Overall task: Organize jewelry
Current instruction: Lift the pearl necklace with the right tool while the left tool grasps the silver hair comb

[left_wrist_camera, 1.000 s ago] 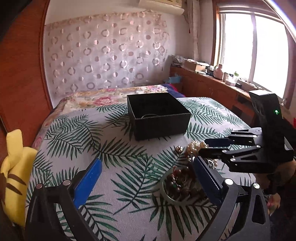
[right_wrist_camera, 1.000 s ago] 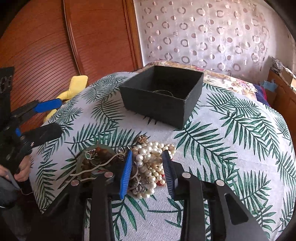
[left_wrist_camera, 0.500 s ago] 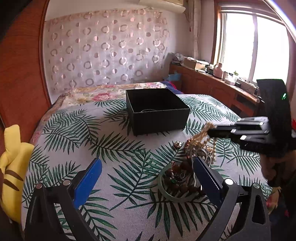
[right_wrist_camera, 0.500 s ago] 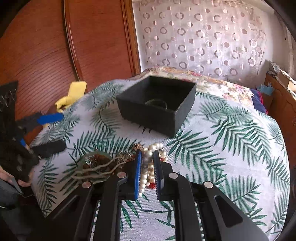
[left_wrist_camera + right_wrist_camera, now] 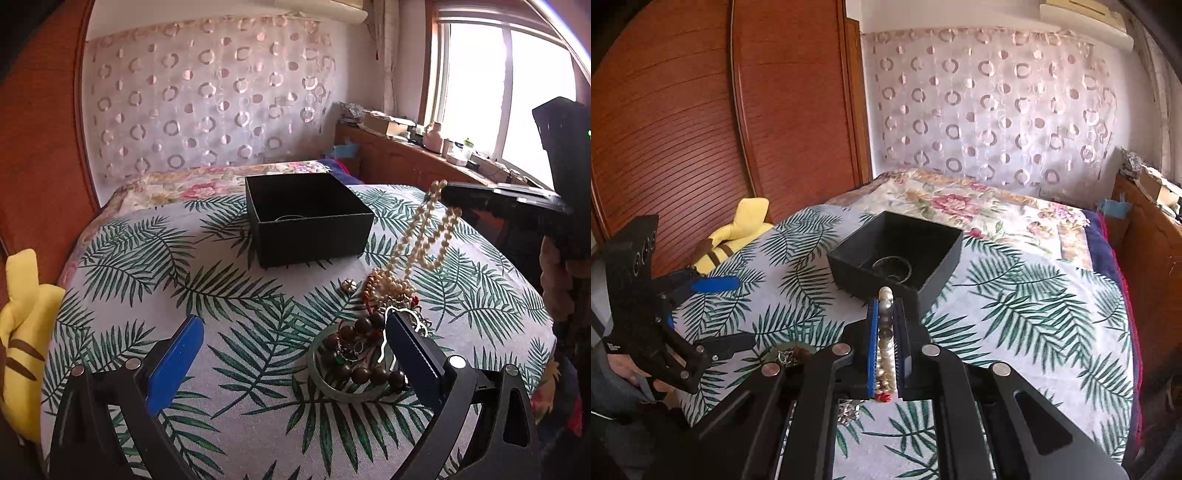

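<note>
My right gripper (image 5: 885, 306) is shut on a pearl necklace (image 5: 885, 321) and holds it up; in the left wrist view the strand (image 5: 424, 236) hangs from the gripper (image 5: 448, 192) down to the jewelry pile (image 5: 388, 288) on the bed. An open black box (image 5: 310, 218) stands beyond the pile; it also shows in the right wrist view (image 5: 897, 258) with a bangle inside. My left gripper (image 5: 291, 343) is open and empty, low over the cover beside a green bangle (image 5: 343, 387) holding dark beads.
The leaf-print cover (image 5: 155, 273) spreads over a bed. A yellow plush toy (image 5: 22, 332) lies at the left edge. A wooden wardrobe (image 5: 701, 129) stands behind it. A cluttered wooden counter (image 5: 424, 155) runs under the window on the right.
My right gripper closed on the pearl necklace and lifted it upward from the pile, so the strand now hangs in the air. My left gripper stayed open and about in place.
</note>
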`<action>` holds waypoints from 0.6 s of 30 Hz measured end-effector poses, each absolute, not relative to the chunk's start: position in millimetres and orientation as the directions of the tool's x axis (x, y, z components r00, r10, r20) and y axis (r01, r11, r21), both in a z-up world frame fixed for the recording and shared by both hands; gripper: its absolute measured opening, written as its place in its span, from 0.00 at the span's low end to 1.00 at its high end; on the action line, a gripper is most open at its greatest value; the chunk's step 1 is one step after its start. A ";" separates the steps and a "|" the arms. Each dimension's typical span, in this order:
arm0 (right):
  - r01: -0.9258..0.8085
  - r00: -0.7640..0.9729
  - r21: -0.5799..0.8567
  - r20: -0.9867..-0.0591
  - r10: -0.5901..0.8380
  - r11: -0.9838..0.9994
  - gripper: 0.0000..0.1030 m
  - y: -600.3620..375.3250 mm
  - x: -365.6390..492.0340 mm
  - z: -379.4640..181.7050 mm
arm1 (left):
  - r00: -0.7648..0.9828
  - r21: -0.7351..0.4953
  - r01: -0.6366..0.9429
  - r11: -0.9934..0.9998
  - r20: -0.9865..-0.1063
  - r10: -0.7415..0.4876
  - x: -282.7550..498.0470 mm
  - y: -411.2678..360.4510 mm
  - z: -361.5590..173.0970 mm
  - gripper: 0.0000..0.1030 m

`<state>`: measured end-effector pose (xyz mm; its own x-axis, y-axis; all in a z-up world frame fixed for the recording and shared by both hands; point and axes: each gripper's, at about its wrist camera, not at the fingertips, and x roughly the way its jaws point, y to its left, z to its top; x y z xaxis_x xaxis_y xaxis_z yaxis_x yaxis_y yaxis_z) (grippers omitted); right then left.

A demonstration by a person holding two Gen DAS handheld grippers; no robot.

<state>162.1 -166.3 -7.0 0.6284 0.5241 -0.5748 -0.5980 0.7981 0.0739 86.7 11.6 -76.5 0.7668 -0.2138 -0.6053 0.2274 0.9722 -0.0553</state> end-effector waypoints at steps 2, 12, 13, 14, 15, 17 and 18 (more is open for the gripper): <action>-0.585 0.646 0.070 -0.562 0.516 0.808 0.08 -173.2 160.8 -1.4 | 0.763 -0.053 0.234 0.971 -0.609 -0.217 86.0 8.4 -76.7 0.92; -0.549 0.712 0.020 -0.512 0.481 0.835 0.08 -197.7 149.4 30.2 | 0.717 -0.028 0.313 0.949 -0.649 -0.256 91.8 -16.2 -76.8 0.92; -0.546 0.712 0.019 -0.517 0.475 0.838 0.08 -200.0 149.2 27.7 | 0.710 -0.018 0.325 0.946 -0.656 -0.256 93.1 -20.5 -77.4 0.92; -0.543 0.710 0.019 -0.524 0.471 0.840 0.08 -201.6 149.3 24.5 | 0.703 -0.008 0.339 0.941 -0.663 -0.259 94.5 -25.4 -77.7 0.92; -0.536 0.706 0.021 -0.538 0.461 0.844 0.08 -204.0 149.7 17.2 | 0.694 0.000 0.354 0.935 -0.671 -0.262 96.1 -30.0 -77.9 0.92; -0.523 0.697 0.032 -0.559 0.449 0.852 0.08 -207.5 150.5 4.0 | 0.667 0.014 0.384 0.923 -0.696 -0.267 101.7 -39.7 -79.8 0.92; -0.518 0.691 0.042 -0.568 0.447 0.854 0.08 -210.2 150.3 -3.9 | 0.655 0.021 0.400 0.916 -0.706 -0.270 104.6 -45.0 -80.4 0.92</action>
